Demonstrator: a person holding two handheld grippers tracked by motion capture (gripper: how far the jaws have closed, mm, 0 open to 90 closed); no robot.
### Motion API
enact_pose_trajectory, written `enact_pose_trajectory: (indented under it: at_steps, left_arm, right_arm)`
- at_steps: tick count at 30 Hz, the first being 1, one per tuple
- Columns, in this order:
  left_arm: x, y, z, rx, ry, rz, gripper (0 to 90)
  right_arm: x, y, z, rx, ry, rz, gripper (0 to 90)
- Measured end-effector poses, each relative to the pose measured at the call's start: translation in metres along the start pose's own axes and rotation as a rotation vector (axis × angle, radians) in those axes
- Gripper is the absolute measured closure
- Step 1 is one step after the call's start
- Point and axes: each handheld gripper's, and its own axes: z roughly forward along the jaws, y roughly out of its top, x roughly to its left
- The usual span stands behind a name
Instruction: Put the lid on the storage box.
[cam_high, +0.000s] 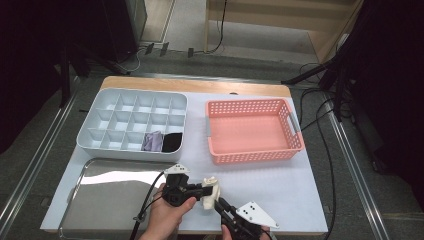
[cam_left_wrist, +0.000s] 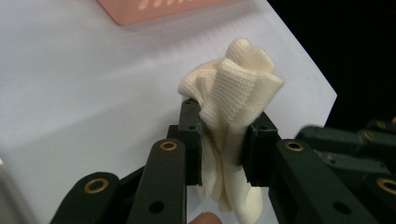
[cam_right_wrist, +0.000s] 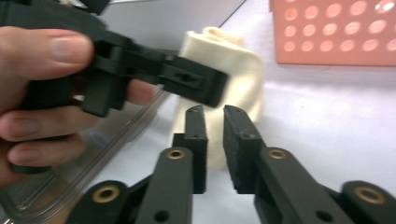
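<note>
A bunched cream sock (cam_left_wrist: 238, 74) is clamped between the pads of my left gripper (cam_left_wrist: 227, 116), which is shut on it just above the white mat. In the high view that left gripper (cam_high: 206, 192) sits near the table's front edge, and a hand holds it with the sock (cam_high: 212, 186) at its tip. My right gripper (cam_high: 221, 204) comes in from the lower right, its tips close beside the sock. In the right gripper view its jaws (cam_right_wrist: 213, 112) stand slightly apart with nothing between them. The sock (cam_right_wrist: 233, 60) lies just beyond them, under one of the left gripper's fingers (cam_right_wrist: 191, 79).
A white divided organiser (cam_high: 100, 125) at the back left holds a purple item (cam_high: 152, 141) and a black item (cam_high: 173, 142) in its front cells. A pink perforated basket (cam_high: 255, 150) stands at the back right. A shiny metal tray (cam_high: 110, 190) lies at the front left.
</note>
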Motion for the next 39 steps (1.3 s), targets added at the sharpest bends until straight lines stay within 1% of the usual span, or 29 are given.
enact_pose_trajectory:
  at_steps: [3, 4, 5, 7, 9, 10, 13, 16, 17, 19, 21, 23, 24, 26, 28, 31, 33, 34, 35, 38, 39]
  left_arm:
    - [0.002, 0.000, -0.009, -0.020, 0.012, 0.018, 73.6]
    - [0.003, 0.000, -0.012, -0.025, 0.018, 0.020, 73.6]
    - [0.004, 0.000, -0.015, -0.032, 0.018, 0.020, 73.6]
    - [0.006, 0.000, -0.021, -0.045, 0.019, 0.020, 73.6]
    - [0.009, 0.000, -0.027, -0.058, 0.030, 0.027, 73.7]
    - [0.010, 0.000, -0.030, -0.058, 0.033, 0.035, 73.7]
    - [0.012, -0.001, -0.037, -0.069, 0.047, 0.039, 73.6]
    - [0.016, -0.001, -0.045, -0.083, 0.065, 0.049, 73.7]
    - [0.018, -0.001, -0.049, -0.089, 0.062, 0.051, 73.7]
    - [0.020, -0.001, -0.054, -0.102, 0.064, 0.053, 73.7]
    - [0.022, -0.001, -0.060, -0.112, 0.077, 0.059, 73.6]
    - [0.025, -0.002, -0.065, -0.119, 0.082, 0.060, 73.7]
    - [0.026, -0.002, -0.067, -0.121, 0.088, 0.059, 73.7]
    - [0.029, -0.002, -0.071, -0.130, 0.096, 0.050, 73.7]
    - [0.032, -0.003, -0.076, -0.135, 0.101, 0.047, 73.6]
    - [0.036, -0.003, -0.081, -0.140, 0.106, 0.049, 73.7]
    - [0.038, -0.004, -0.084, -0.141, 0.119, 0.053, 73.7]
    - [0.038, -0.004, -0.086, -0.146, 0.129, 0.059, 73.7]
    - [0.039, -0.005, -0.088, -0.150, 0.142, 0.062, 73.7]
    - [0.043, -0.006, -0.094, -0.158, 0.154, 0.061, 73.8]
    - [0.044, -0.007, -0.096, -0.152, 0.159, 0.065, 73.7]
  right_arm:
    - [-0.002, 0.001, -0.001, -0.008, -0.021, -0.005, 71.3]
    - [-0.002, 0.001, -0.001, -0.007, -0.028, 0.002, 70.0]
    - [-0.004, 0.002, -0.001, -0.011, -0.031, -0.004, 68.8]
    - [-0.005, 0.003, -0.001, -0.011, -0.033, 0.000, 67.1]
    - [-0.007, 0.003, 0.000, -0.006, -0.034, -0.001, 64.8]
    - [-0.007, 0.003, 0.000, -0.003, -0.038, 0.008, 63.9]
    - [-0.010, 0.004, 0.000, -0.003, -0.048, -0.002, 60.4]
    - [-0.011, 0.005, 0.001, 0.002, -0.061, 0.004, 56.7]
    - [-0.011, 0.005, 0.001, 0.005, -0.063, 0.001, 55.9]
    - [-0.012, 0.006, 0.001, 0.007, -0.068, -0.001, 53.4]
    - [-0.012, 0.007, 0.002, 0.002, -0.068, -0.003, 50.2]
    - [-0.013, 0.007, 0.003, -0.002, -0.081, -0.015, 47.4]
    - [-0.013, 0.007, 0.004, 0.001, -0.084, -0.011, 45.7]
    - [-0.015, 0.008, 0.006, 0.000, -0.089, -0.018, 42.7]
    - [-0.017, 0.008, 0.008, 0.001, -0.081, -0.015, 41.2]
    - [-0.018, 0.008, 0.010, 0.010, -0.083, -0.010, 40.0]
    - [-0.019, 0.009, 0.012, 0.011, -0.084, -0.010, 39.2]
    - [-0.019, 0.009, 0.012, 0.014, -0.084, -0.005, 38.8]
    - [-0.020, 0.009, 0.013, 0.011, -0.083, -0.010, 38.3]
    - [-0.020, 0.011, 0.014, 0.013, -0.087, -0.006, 37.3]
    - [-0.020, 0.011, 0.015, 0.010, -0.083, -0.011, 37.0]
